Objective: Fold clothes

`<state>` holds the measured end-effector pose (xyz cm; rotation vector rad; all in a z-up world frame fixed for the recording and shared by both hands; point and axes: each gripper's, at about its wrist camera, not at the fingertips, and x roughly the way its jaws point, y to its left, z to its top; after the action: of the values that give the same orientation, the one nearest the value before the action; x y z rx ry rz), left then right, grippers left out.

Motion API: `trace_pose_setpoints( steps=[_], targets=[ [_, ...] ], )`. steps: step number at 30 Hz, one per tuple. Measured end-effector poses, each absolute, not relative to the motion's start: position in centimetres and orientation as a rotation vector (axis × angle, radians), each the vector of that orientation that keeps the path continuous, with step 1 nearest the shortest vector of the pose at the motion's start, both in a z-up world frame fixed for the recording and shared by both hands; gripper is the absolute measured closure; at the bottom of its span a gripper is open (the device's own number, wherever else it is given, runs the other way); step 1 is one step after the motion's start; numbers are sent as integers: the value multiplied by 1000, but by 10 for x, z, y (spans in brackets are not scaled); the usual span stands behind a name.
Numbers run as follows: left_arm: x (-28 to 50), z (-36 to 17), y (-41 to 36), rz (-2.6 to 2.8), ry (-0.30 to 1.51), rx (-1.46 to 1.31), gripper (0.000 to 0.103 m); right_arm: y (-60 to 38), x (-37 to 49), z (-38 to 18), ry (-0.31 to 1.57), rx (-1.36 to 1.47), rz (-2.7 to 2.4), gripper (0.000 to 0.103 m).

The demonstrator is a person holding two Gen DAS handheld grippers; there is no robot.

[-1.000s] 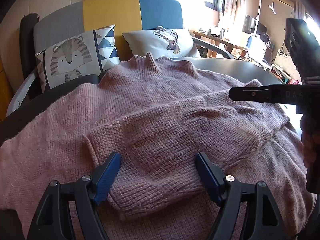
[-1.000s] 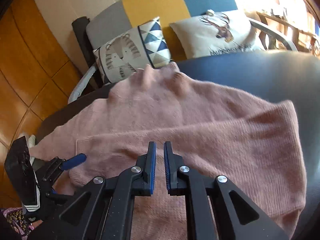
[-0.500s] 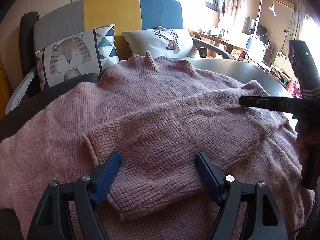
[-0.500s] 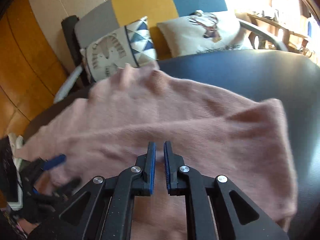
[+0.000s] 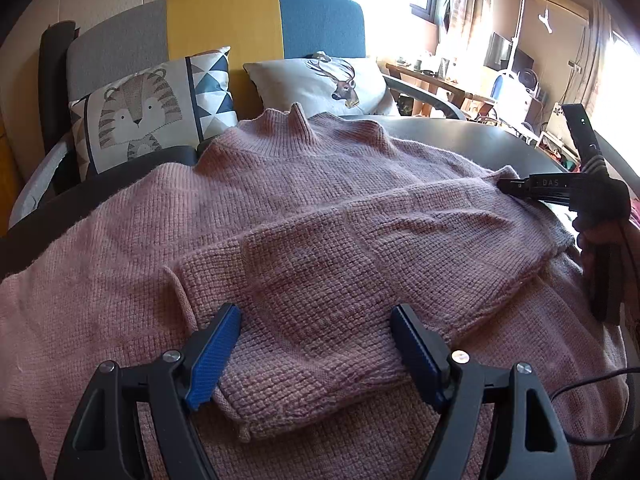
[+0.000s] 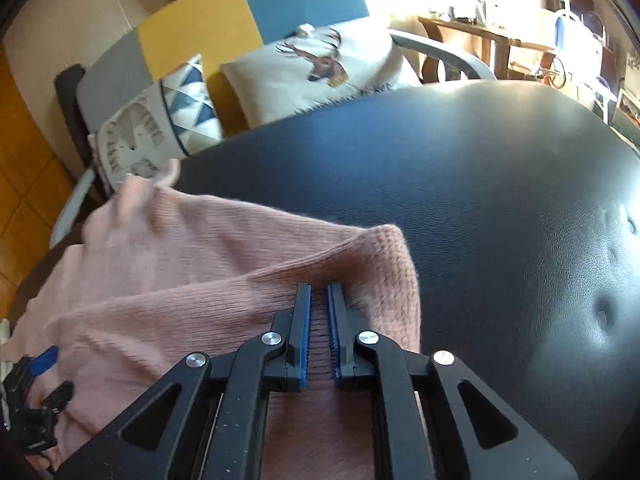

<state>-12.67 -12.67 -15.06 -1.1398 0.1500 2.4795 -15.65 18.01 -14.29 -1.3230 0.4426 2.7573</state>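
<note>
**Pink sweater spread on the dark bench, right jaws at its shoulder fold**

A pink chunky-knit sweater (image 5: 304, 216) lies flat across a round, dark leather-topped bench (image 6: 500, 200), its high collar towards a grey, yellow and blue sofa (image 5: 224, 20). One sleeve is folded across the body, its cuff lying close in front of the left gripper (image 5: 316, 344).

The left gripper's jaws stand wide and released, one blue pad on either side of the folded sleeve, neither pressing on the knit.

The right gripper (image 6: 319, 320) is at the sweater's far right edge, where the shoulder fold meets bare bench. Its jaws have just been closing and now stand almost together, a narrow strip of pink knit showing in the gap; whether they pinch that knit or only rest over it cannot be told. From the left wrist view, this gripper appears at the right edge, with a person's hand (image 5: 596, 240) on its handle.

On the sofa sit a tiger-print cushion (image 5: 148, 108) and a pale stag-print cushion (image 5: 320, 80).
</note>
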Motion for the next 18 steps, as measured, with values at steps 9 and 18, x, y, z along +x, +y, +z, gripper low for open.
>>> trace_pose_setpoints(
  steps=[9,18],
  targets=[
    [-127,-151,-128,2474,140,-1141,23,191,-116,-116,648,-1178,2791,94],
    [-128,-150,-129,2468,133,-1143,23,200,-85,-130,510,-1234,2658,92]
  ],
)
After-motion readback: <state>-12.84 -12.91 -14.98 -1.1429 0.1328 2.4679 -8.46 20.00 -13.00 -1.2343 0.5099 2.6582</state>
